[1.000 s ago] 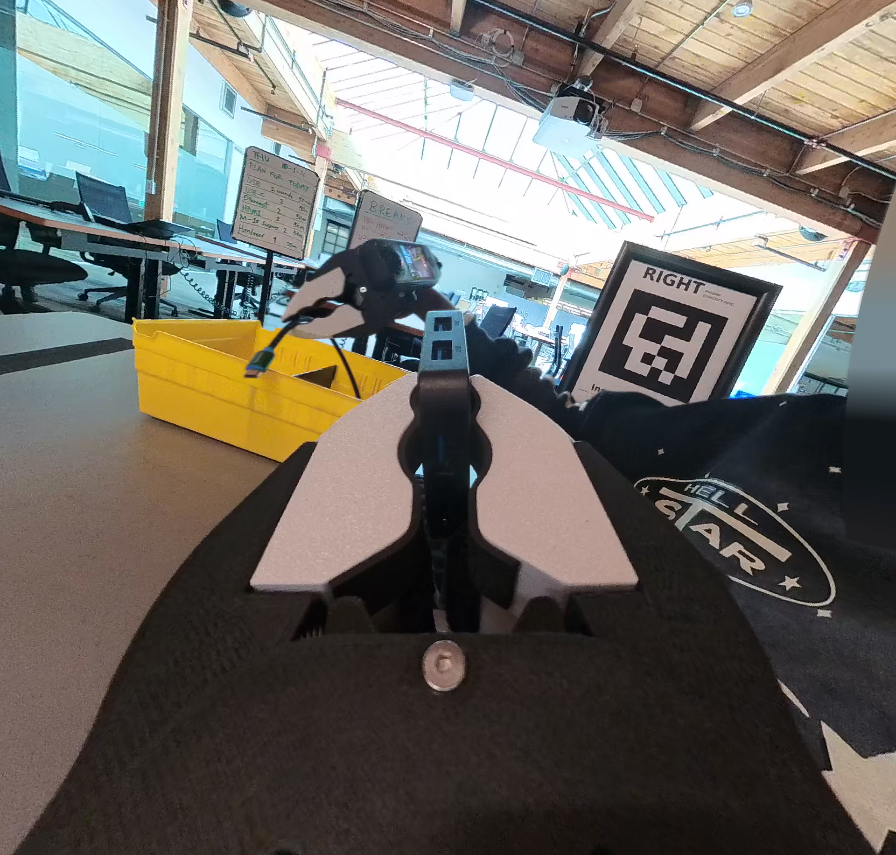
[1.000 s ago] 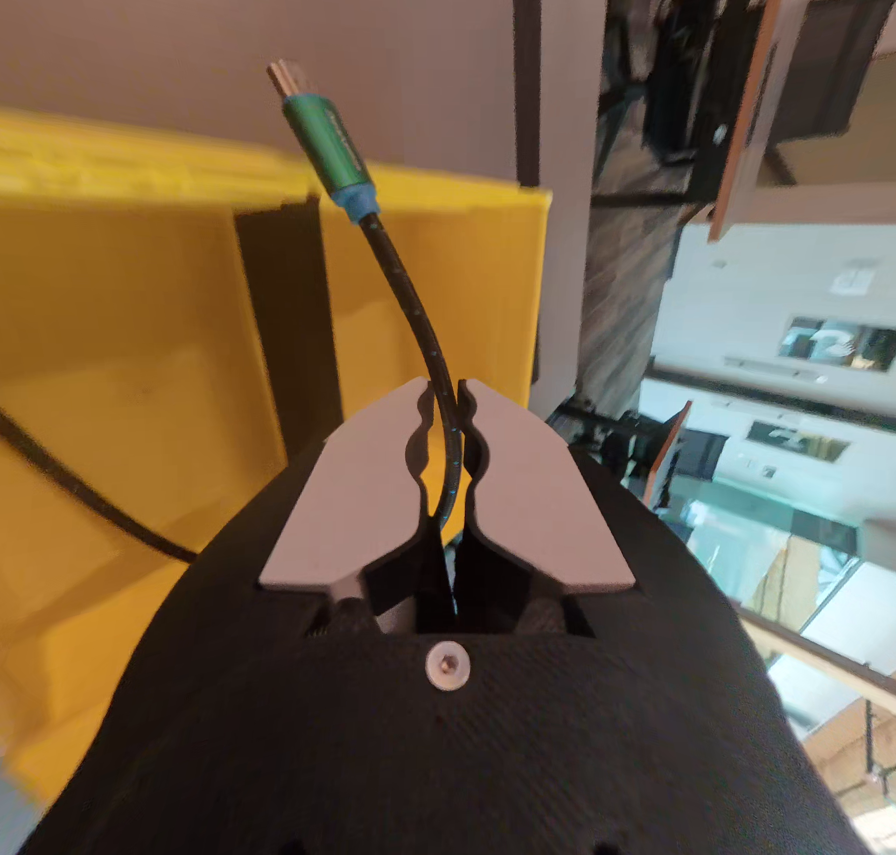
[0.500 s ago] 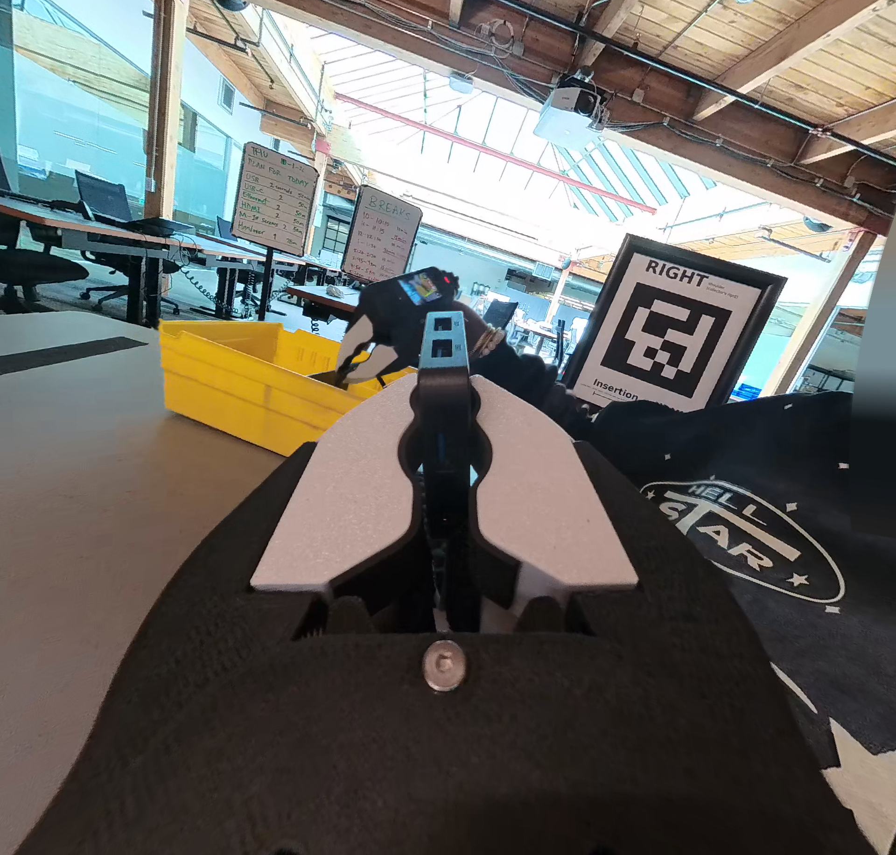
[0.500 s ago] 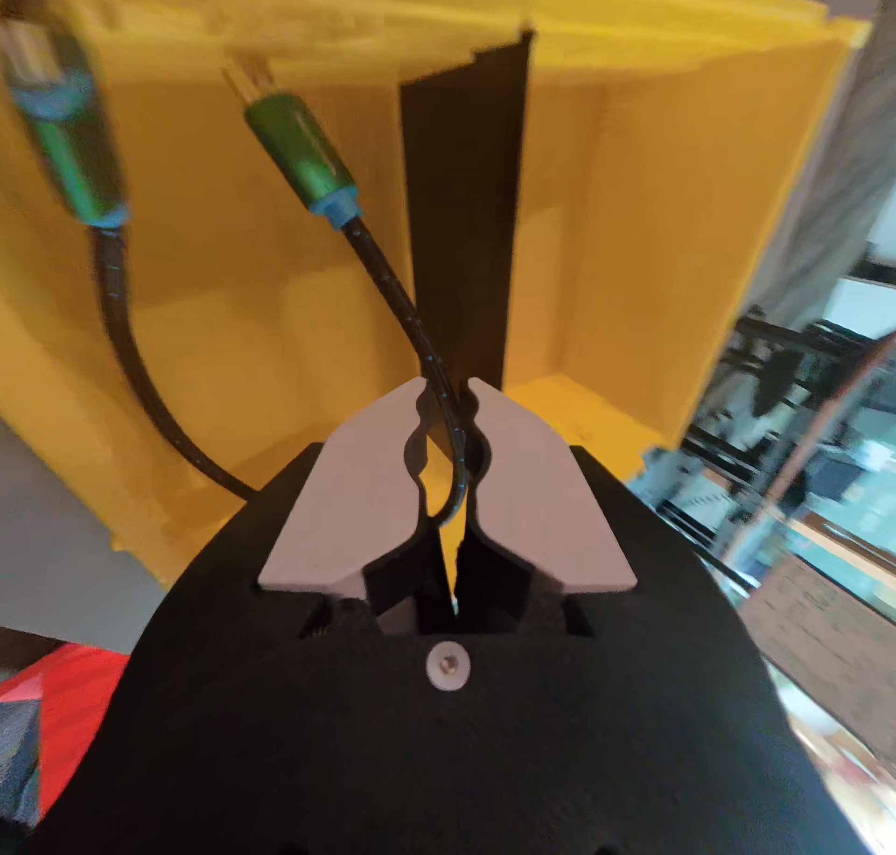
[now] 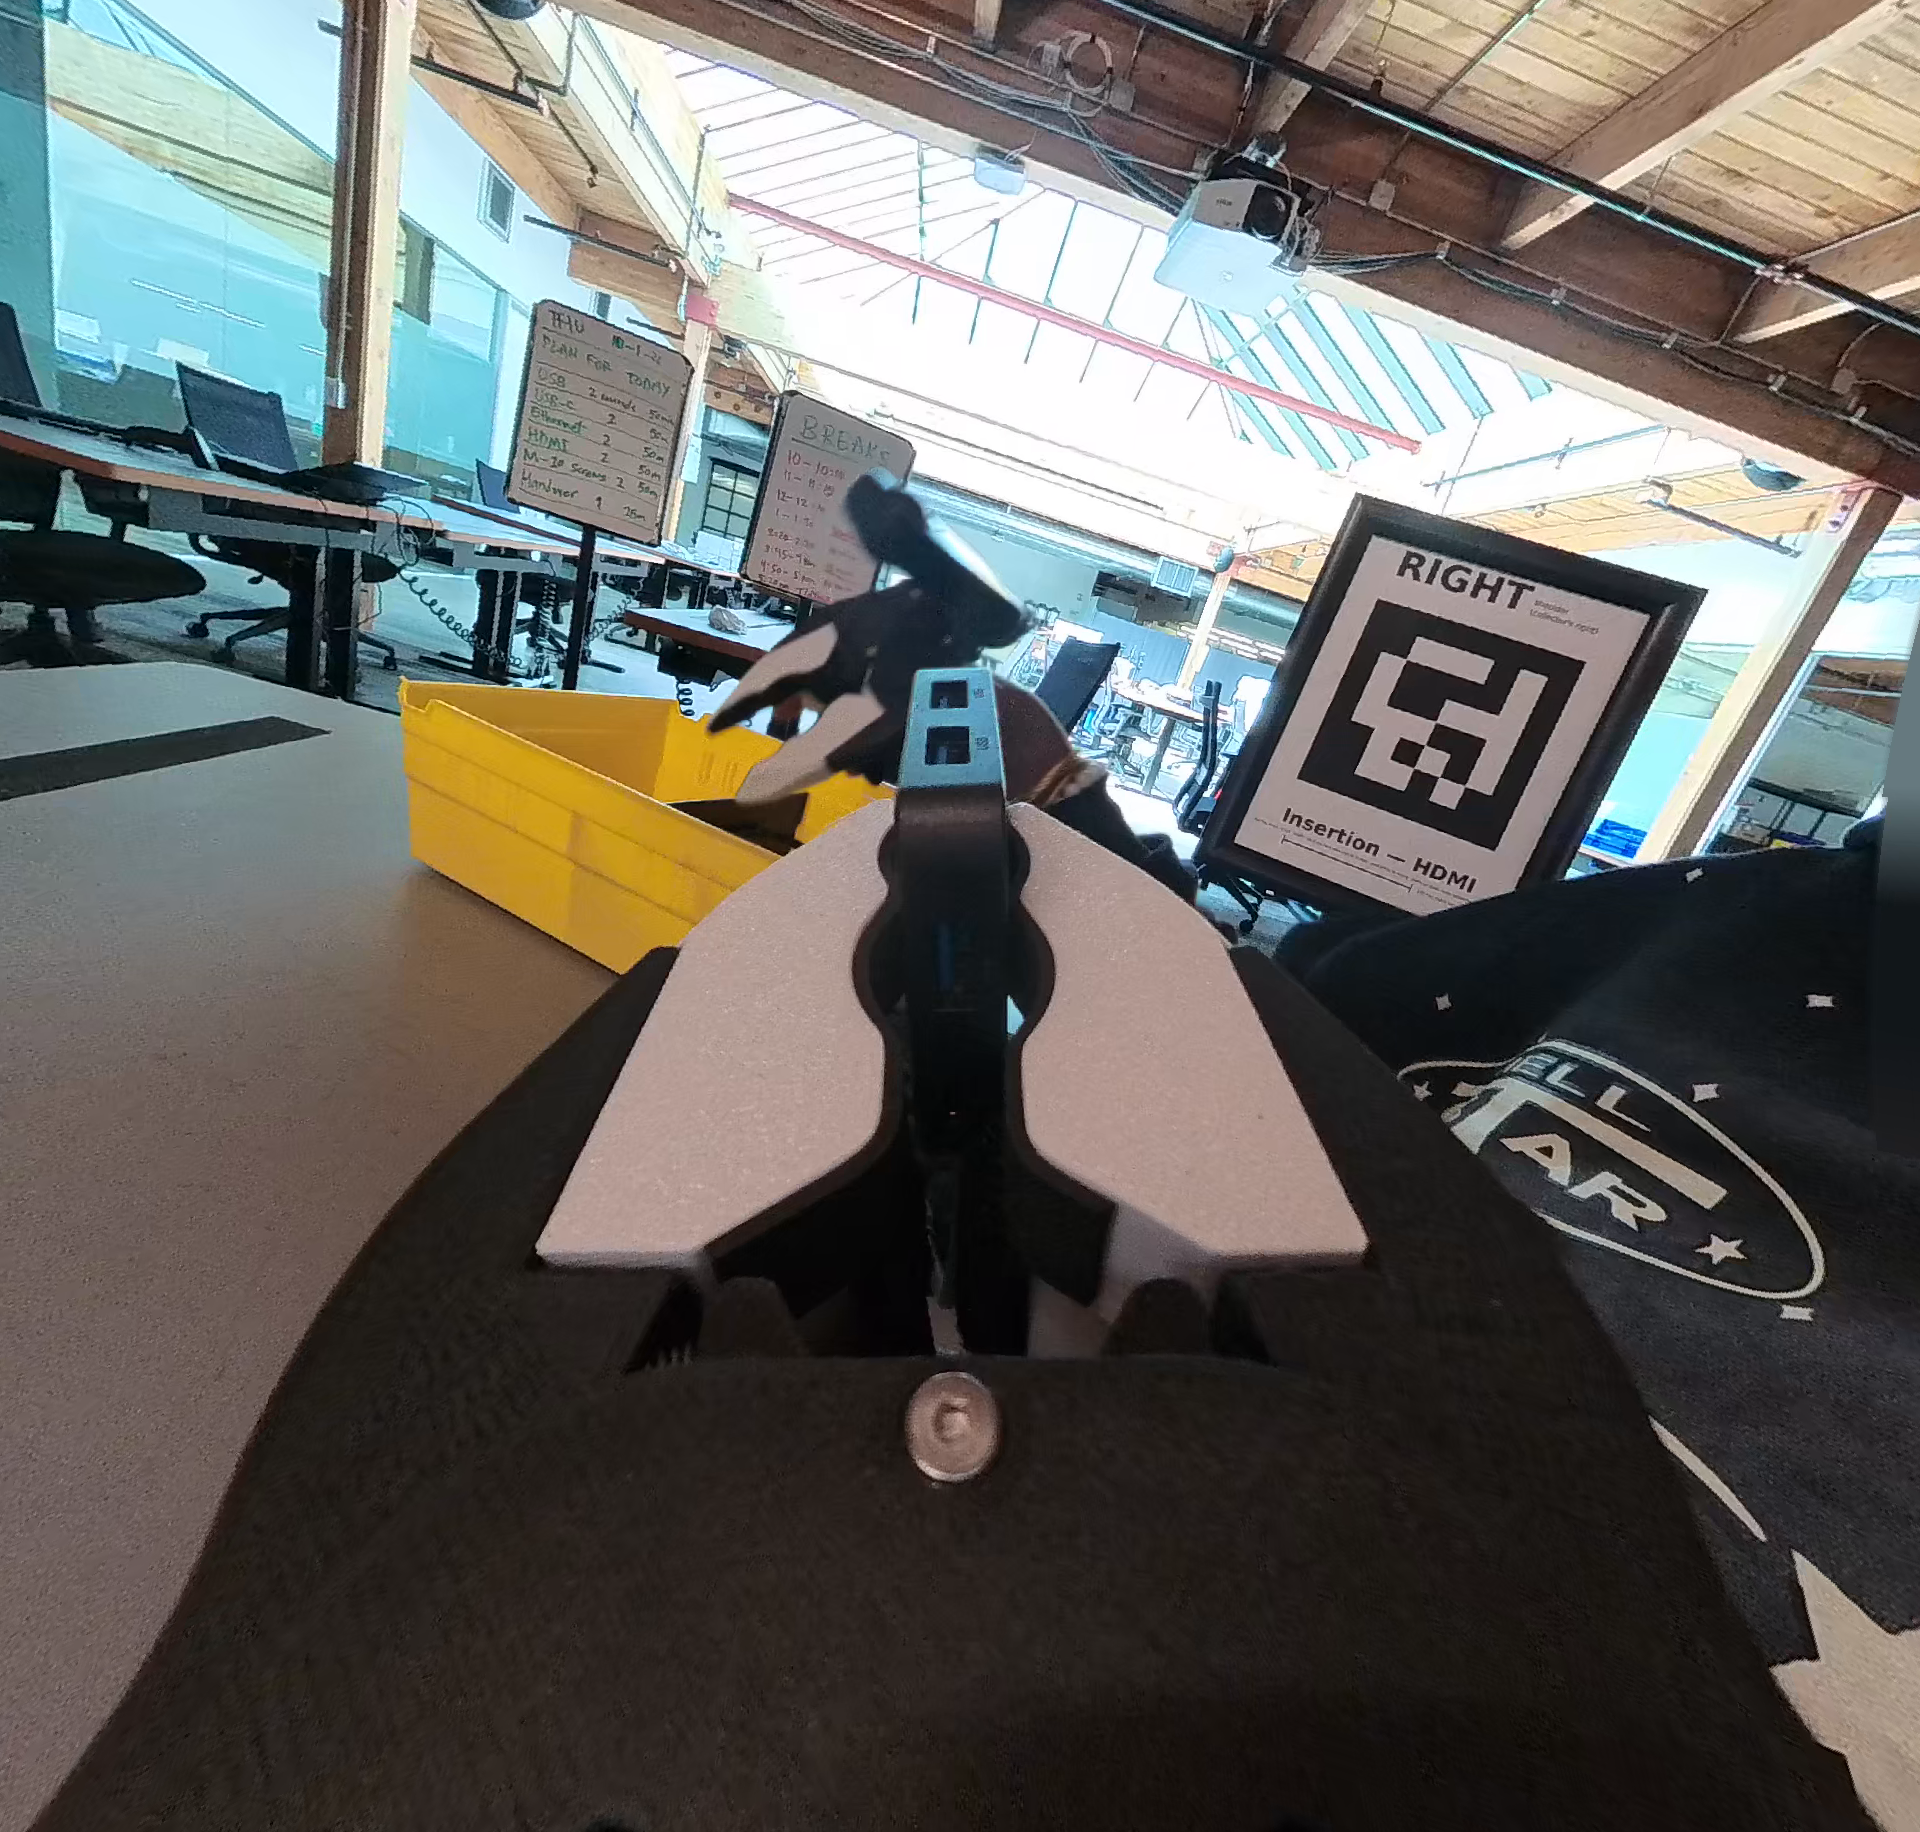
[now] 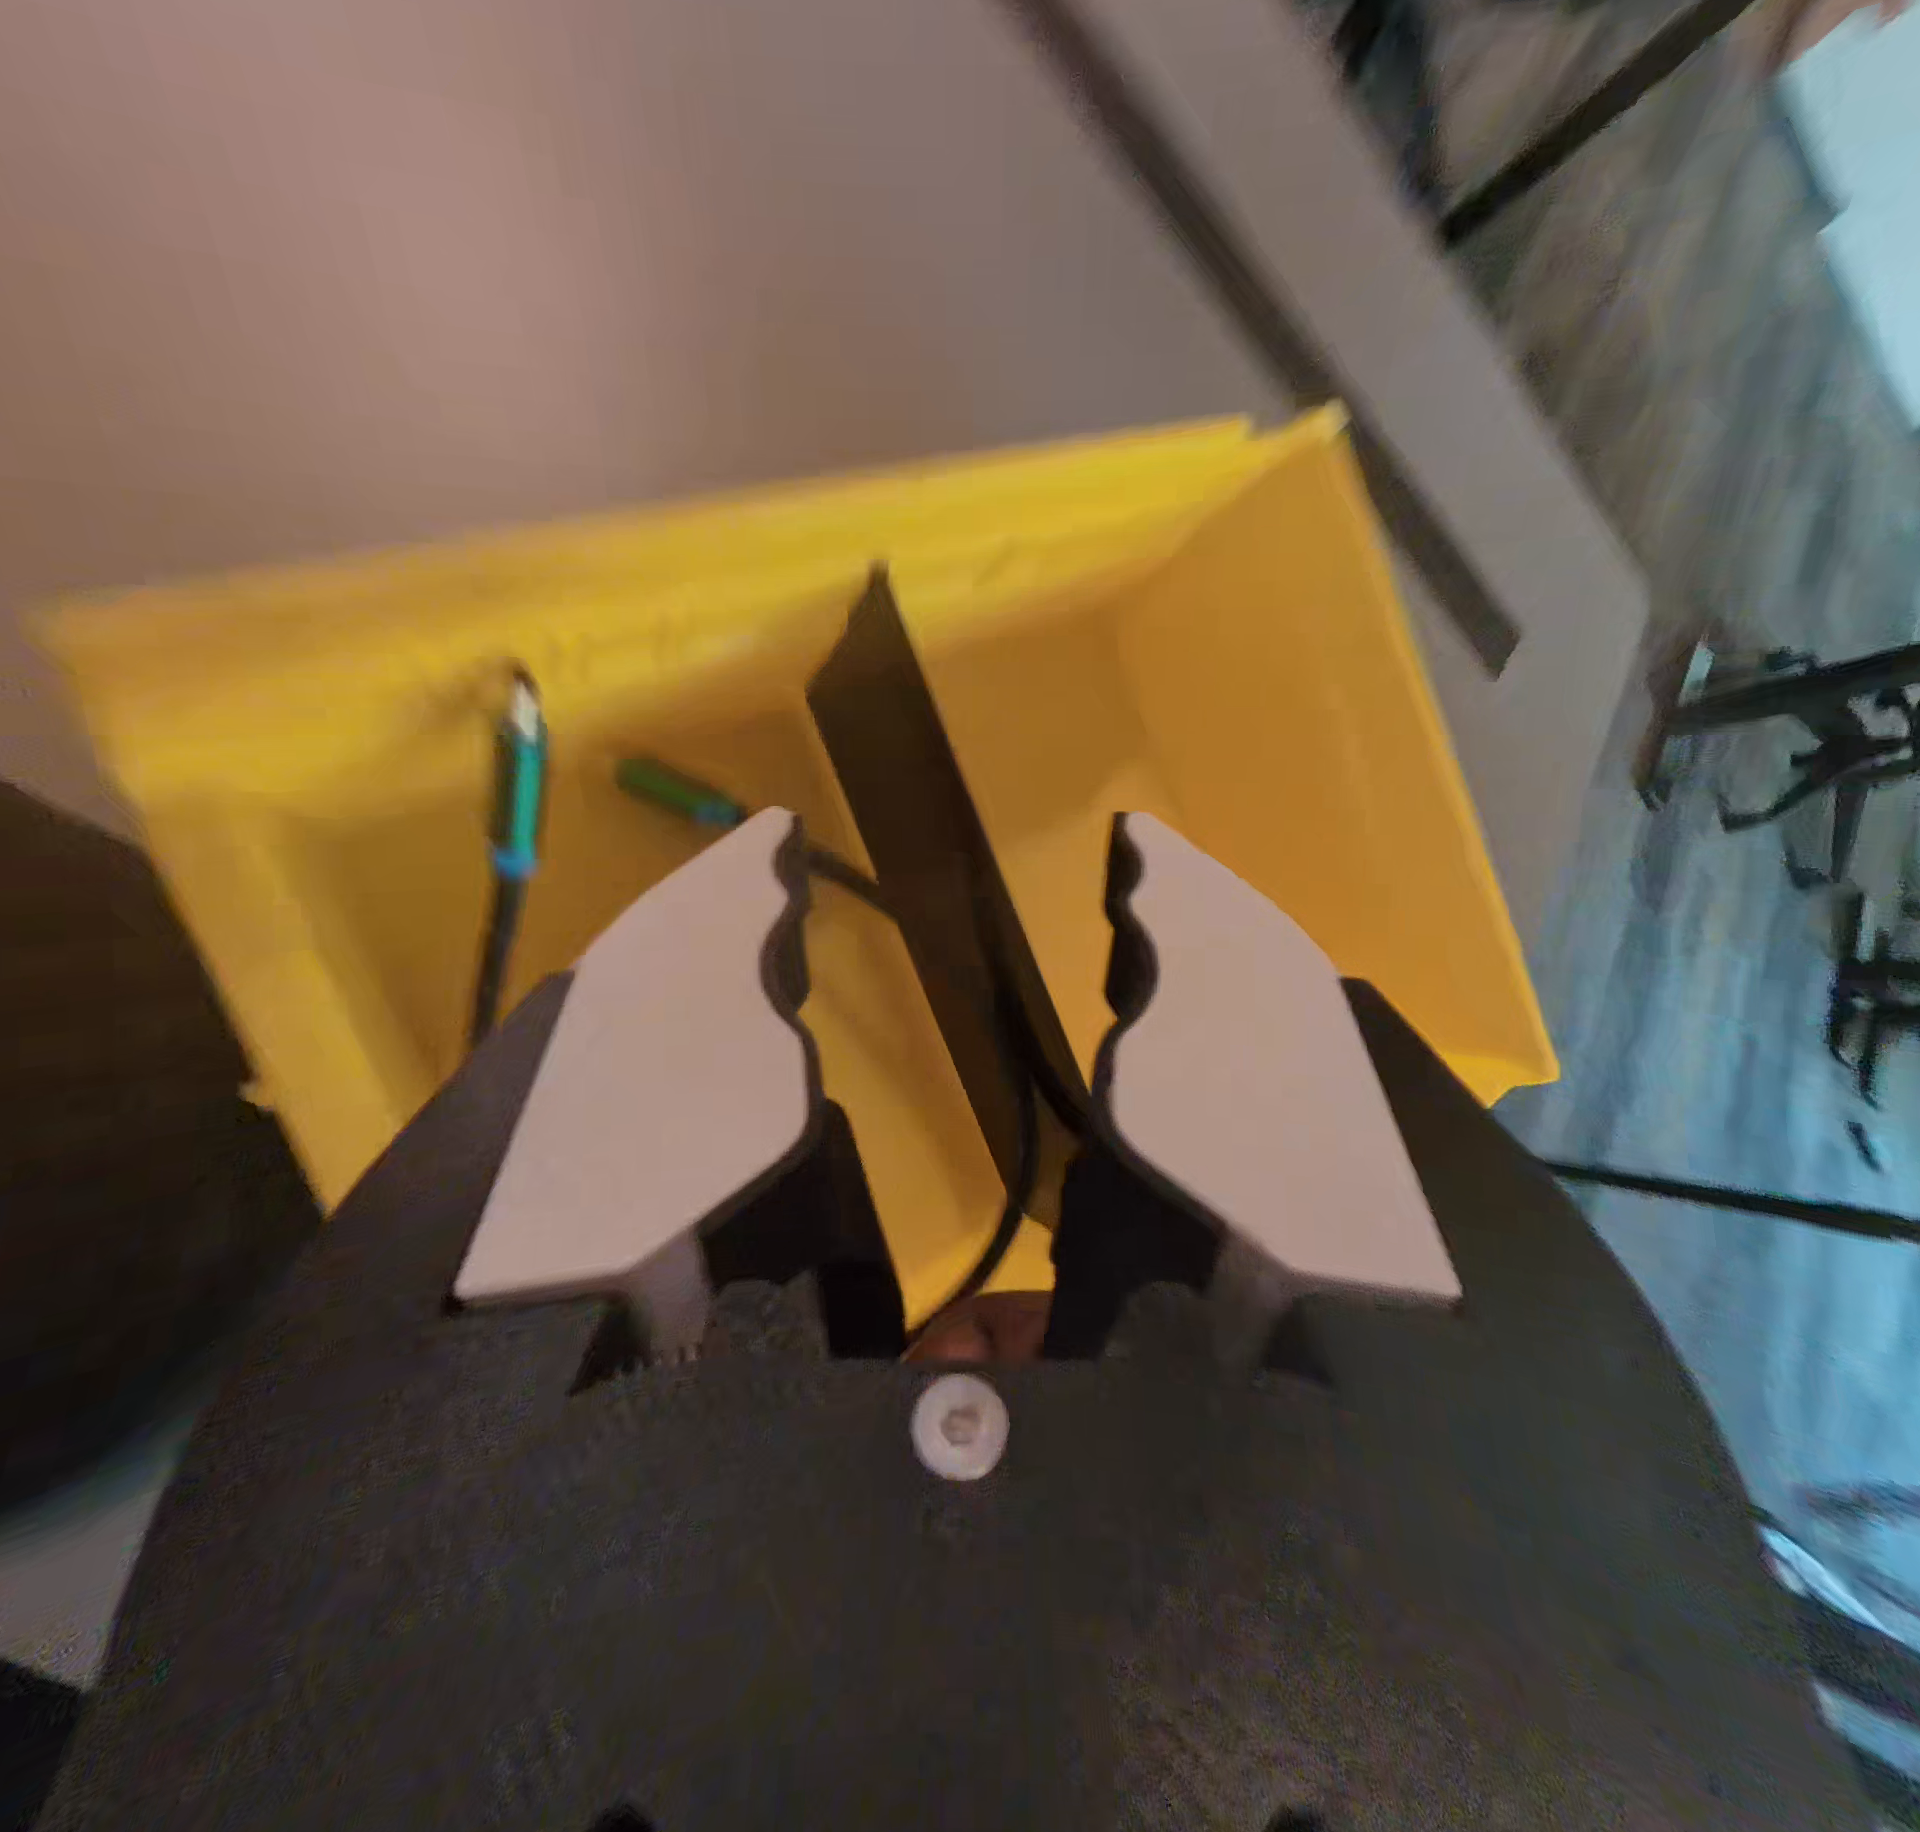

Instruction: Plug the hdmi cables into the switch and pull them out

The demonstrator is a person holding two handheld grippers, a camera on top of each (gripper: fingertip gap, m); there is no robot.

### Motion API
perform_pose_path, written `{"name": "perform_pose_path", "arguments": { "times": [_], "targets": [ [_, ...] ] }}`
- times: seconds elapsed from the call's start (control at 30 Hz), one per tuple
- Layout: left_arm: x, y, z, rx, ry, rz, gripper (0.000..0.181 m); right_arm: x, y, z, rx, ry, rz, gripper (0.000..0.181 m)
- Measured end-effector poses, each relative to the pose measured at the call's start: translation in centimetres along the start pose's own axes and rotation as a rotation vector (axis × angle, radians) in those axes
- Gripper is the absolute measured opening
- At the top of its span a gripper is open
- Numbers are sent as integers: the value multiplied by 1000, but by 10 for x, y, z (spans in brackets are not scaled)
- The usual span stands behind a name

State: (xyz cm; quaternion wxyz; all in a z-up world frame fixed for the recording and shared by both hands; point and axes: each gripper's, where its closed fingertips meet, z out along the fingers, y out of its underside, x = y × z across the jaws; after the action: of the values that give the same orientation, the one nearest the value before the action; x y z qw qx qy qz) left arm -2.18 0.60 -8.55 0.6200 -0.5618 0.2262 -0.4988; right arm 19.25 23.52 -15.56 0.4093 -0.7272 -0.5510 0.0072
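While left fingers (image 5: 951,909) clench blue switch (image 5: 951,733), right fingers (image 6: 951,935) released, green-tipped cables (image 6: 520,764) binned.

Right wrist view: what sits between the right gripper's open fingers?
In the right wrist view, the right gripper is open over the yellow bin; between its fingers stand the bin's black divider and a loop of black cable.

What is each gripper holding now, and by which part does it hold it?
The left gripper is shut on the blue switch, clamped around its lower body with the ported end sticking out. The right gripper is open and holds nothing; the green-plug cables lie in the yellow bin.
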Motion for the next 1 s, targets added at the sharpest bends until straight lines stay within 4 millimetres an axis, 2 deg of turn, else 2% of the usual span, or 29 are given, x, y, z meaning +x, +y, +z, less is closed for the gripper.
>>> {"name": "perform_pose_path", "arguments": {
  "times": [0.07, 0.1, 0.17, 0.2, 0.27, 0.33, 0.4, 0.47, 0.53, 0.63, 0.8, 0.9, 1.0],
  "targets": [
    [1, 0, 0, 1, 4, 9, 13, -5, -42, -32, 255, 13, 97, 70],
    [2, -1, 1, 4, 8, 18, 14, -14, -67, -52, 421, -9, 144, 75],
    [6, -2, 2, 12, 19, 50, 14, -50, -115, -98, 753, -175, 209, 79],
    [9, -3, 2, 20, 27, 73, 14, -70, -132, -118, 888, -269, 232, 78],
    [17, -7, 2, 51, 54, 122, 14, -109, -161, -144, 1066, -440, 212, 76],
    [27, -14, 1, 96, 93, 160, 13, -153, -175, -148, 1087, -586, 130, 83],
    [35, -18, -1, 133, 132, 191, 13, -186, -187, -140, 1072, -656, 96, 81],
    [42, -21, -3, 156, 160, 220, 13, -224, -188, -132, 1019, -796, 33, 77],
    [46, -22, -4, 172, 173, 241, 13, -250, -187, -120, 955, -866, -21, 68],
    [49, -21, -3, 182, 181, 258, 13, -267, -196, -116, 975, -907, 3, 48],
    [48, -13, 2, 154, 184, 239, 14, -274, -201, -110, 997, -871, -5, 16],
    [44, -10, 5, 142, 166, 208, 18, -267, -198, -108, 984, -806, -62, 14],
    [29, -16, 4, 183, 73, 194, 46, -243, -199, -122, 1064, -710, -81, 14]
  ]
}}
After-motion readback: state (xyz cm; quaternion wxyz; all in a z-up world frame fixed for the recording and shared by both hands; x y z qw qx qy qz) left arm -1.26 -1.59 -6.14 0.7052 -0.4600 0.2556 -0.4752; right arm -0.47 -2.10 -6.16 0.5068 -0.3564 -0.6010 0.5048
